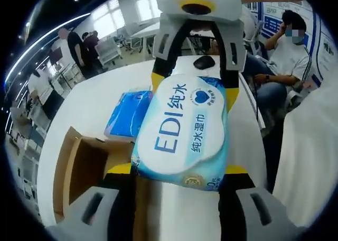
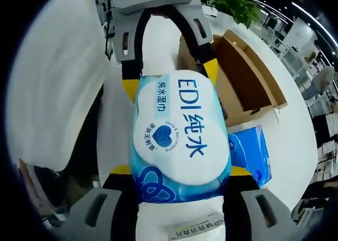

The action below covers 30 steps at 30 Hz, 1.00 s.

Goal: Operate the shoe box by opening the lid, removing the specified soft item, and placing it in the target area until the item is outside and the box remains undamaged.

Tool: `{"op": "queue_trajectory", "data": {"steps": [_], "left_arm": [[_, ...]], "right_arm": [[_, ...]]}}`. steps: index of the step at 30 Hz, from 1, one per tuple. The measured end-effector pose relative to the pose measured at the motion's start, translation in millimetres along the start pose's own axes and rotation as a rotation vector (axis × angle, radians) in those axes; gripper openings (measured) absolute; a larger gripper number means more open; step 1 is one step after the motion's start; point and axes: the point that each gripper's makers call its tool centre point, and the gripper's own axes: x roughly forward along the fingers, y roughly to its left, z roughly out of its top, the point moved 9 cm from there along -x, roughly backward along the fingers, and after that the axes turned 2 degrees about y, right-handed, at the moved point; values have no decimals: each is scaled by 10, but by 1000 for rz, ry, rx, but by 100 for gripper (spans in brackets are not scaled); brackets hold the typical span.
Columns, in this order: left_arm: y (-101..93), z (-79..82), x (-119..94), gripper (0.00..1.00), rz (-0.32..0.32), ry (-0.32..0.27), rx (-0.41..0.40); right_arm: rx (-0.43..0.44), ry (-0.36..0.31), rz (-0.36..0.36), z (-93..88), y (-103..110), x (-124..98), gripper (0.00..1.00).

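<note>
Pack of wet wipes [image 1: 182,132], pale blue and white with "EDI" printed on it, hangs above the white bench [image 1: 90,109], pinched from opposite ends between my two tools: the left tool [image 1: 179,169] has its yellow-tipped jaws closed against one end, and the right tool [image 2: 182,169] clamps the other. Below it I see the open cardboard shoe box [image 2: 245,74] with brown interior, and just beside it a blue packet [image 2: 251,148] lying flat on the bench.
</note>
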Motion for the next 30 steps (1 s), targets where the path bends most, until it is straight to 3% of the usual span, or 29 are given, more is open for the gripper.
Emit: {"op": "queue_trajectory", "data": {"steps": [13, 30], "left_arm": [[-34, 114, 158, 62, -2, -6, -7], [-150, 284, 519, 63, 8, -1, -59]], "right_arm": [[-6, 30, 10, -169, -36, -4, 62], [-48, 64, 41, -550, -99, 67, 63]]}}
